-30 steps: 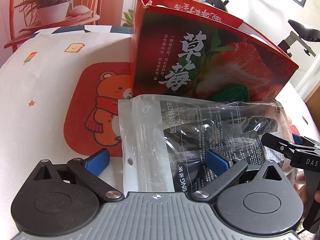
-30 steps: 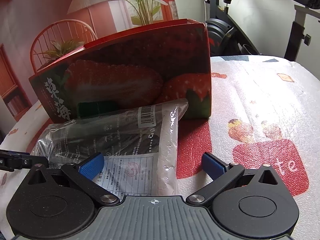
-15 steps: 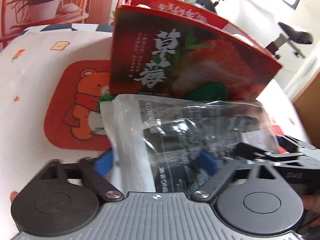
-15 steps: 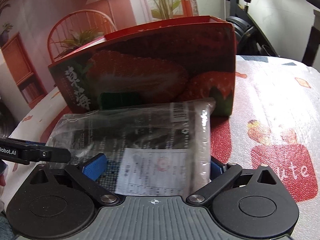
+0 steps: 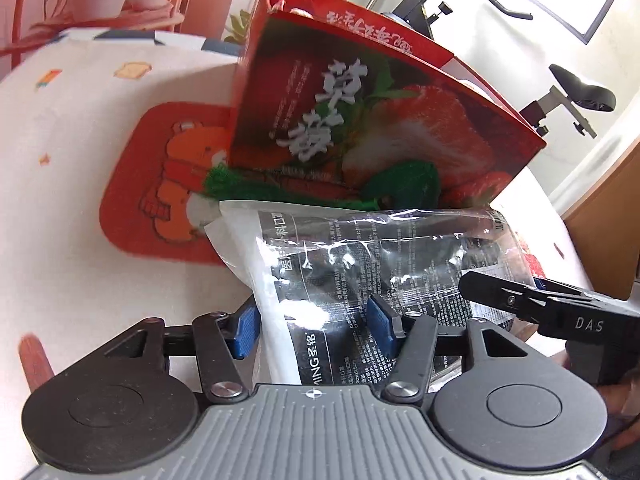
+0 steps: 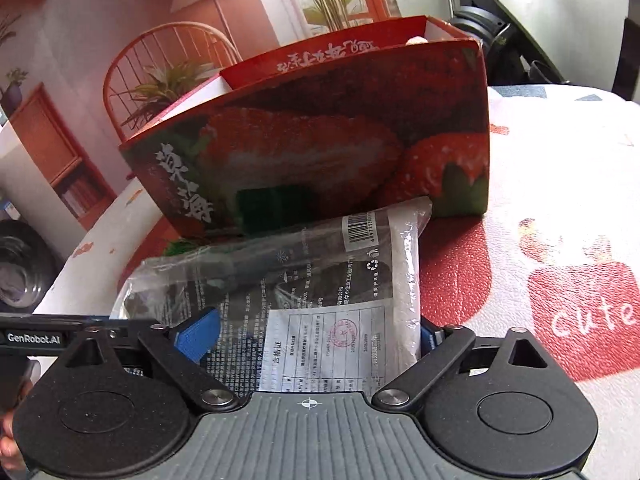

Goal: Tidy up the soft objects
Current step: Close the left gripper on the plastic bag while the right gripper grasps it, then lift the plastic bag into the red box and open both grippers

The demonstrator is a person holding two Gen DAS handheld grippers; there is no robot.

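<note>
A clear plastic packet (image 5: 384,256) of black soft goods with printed text is held off the table in front of a red strawberry box (image 5: 360,120). My left gripper (image 5: 314,328) is shut on the packet's near left part. My right gripper (image 6: 308,332) is shut on its other end, where the packet (image 6: 320,280) shows a barcode and a white label. The box (image 6: 320,152) stands open-topped behind it. The right gripper (image 5: 532,300) also shows at the right of the left wrist view.
The table (image 5: 80,160) has a white cloth with cartoon prints, a red bear patch (image 5: 160,184) and a red "cute" patch (image 6: 580,312). A green fuzzy item (image 5: 240,184) lies at the box's foot. An exercise bike (image 5: 576,96) stands behind.
Both grippers closed on the packet and lifted it off the table toward the box. The view has risen, so the box's open top shows.
</note>
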